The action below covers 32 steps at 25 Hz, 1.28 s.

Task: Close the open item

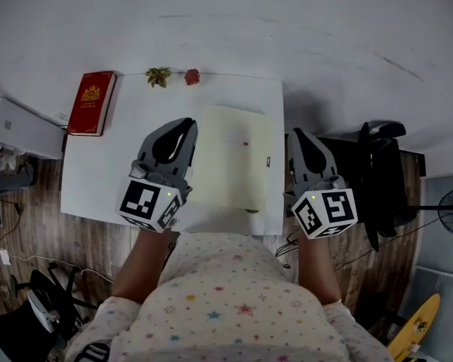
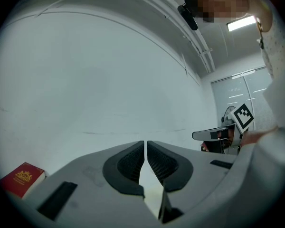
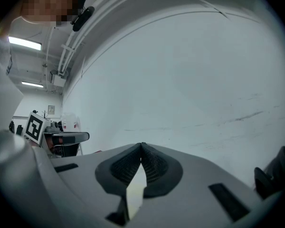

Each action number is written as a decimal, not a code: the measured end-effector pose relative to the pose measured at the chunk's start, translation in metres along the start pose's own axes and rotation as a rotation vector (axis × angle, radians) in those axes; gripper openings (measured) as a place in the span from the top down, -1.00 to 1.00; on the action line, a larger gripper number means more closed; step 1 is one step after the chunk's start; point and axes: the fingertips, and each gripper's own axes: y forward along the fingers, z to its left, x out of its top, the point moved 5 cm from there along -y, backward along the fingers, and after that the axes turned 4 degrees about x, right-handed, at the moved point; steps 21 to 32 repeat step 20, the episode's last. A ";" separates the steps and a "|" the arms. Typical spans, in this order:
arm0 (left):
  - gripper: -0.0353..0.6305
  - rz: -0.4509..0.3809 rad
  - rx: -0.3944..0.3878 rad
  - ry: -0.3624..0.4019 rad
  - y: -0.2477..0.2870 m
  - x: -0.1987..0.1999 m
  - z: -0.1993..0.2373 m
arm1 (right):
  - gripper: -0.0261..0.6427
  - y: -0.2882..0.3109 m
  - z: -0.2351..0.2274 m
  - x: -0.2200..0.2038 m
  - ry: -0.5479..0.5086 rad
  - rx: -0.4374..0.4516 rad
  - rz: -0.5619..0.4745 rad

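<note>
— Fingers?
— Left gripper pressed together, gripping nothing. Right gripper likewise.
— The item?
— Cream folder flat mid-bench, at left's three o'clock, right's nine.

One white table. One red book. One cream flat item. Two small ornaments: green ornament, red ornament. Two grippers: left gripper, right gripper.
</note>
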 end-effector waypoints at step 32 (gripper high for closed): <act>0.81 0.009 0.005 -0.012 0.003 -0.005 0.004 | 0.92 0.004 -0.002 -0.004 0.005 -0.010 -0.007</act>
